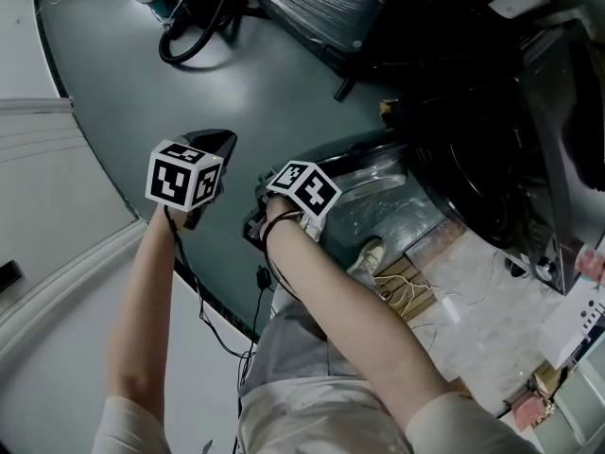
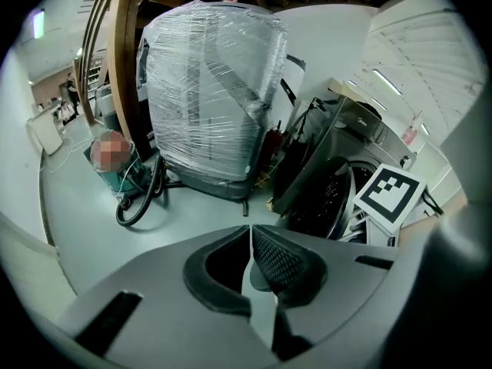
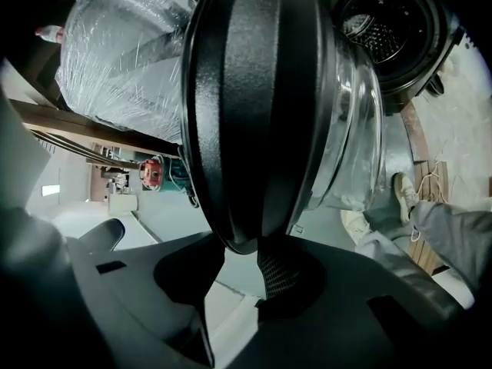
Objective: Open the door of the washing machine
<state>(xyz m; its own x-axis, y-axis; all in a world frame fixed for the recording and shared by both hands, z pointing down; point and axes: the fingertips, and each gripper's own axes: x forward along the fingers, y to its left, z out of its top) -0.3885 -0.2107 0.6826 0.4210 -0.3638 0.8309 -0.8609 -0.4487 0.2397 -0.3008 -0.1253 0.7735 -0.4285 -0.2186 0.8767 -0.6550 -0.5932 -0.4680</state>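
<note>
The washing machine [image 1: 553,112] stands at the right with its dark drum [image 3: 388,25] exposed. Its round door [image 3: 254,114] is swung out wide, black rim towards me and glass bowl [image 3: 350,129] behind it. My right gripper [image 3: 244,256] is shut on the lower edge of that rim, which sits between the two pads. In the head view the door [image 1: 378,192] lies just beyond the right gripper's marker cube [image 1: 304,189]. My left gripper [image 2: 250,233] hangs left of the door, apart from it. It is shut, tips touching, with nothing held.
A bulky item wrapped in clear plastic [image 2: 211,98] stands on the floor beyond the door. A black hose [image 1: 194,36] and a red-and-teal machine [image 3: 154,171] lie further back. The person's shoes [image 3: 403,194] are beside the door, with loose cables [image 1: 406,287] on a pale board.
</note>
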